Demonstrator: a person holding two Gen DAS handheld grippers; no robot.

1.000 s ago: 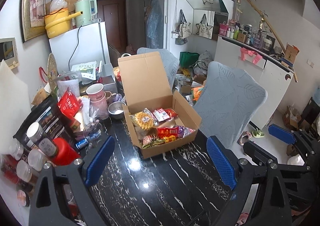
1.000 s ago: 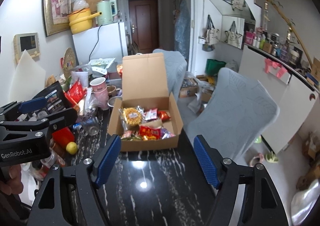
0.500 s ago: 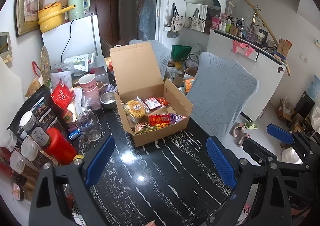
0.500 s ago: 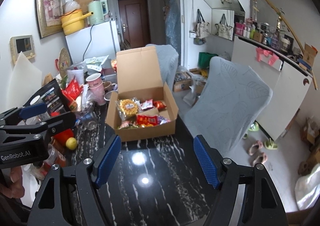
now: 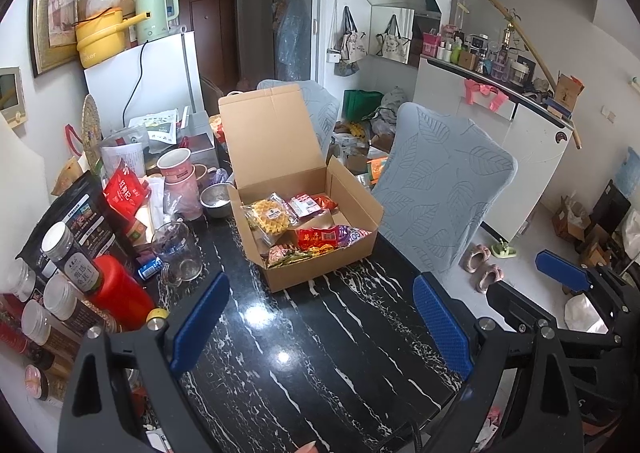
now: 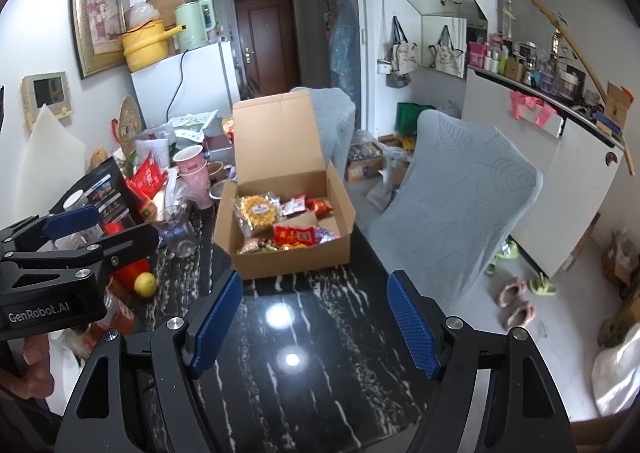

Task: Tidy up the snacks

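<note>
An open cardboard box point(image 5: 308, 265) point(image 6: 288, 261) stands on the black marble table point(image 5: 320, 373) point(image 6: 304, 373), its lid upright. Inside lie several snack packs, among them a yellow waffle pack point(image 5: 268, 215) point(image 6: 256, 211) and a red packet point(image 5: 320, 239) point(image 6: 294, 233). My left gripper point(image 5: 320, 293) hangs open over the bare table in front of the box, with nothing between its blue pads. My right gripper point(image 6: 315, 285) is also open and holds nothing, short of the box's front wall. Each gripper shows at the edge of the other's view.
Clutter fills the table's left side: jars point(image 5: 68, 253), a red canister point(image 5: 120, 293), a glass jug point(image 5: 178, 249), pink cups point(image 5: 180, 181), a steel bowl point(image 5: 216, 201), a lemon point(image 6: 145, 284). A grey-covered chair point(image 5: 444, 193) stands at the table's right edge.
Both views have drawn back a little, so the box sits slightly higher and smaller with more table in front. The jaws of both grippers stand as wide as before.
</note>
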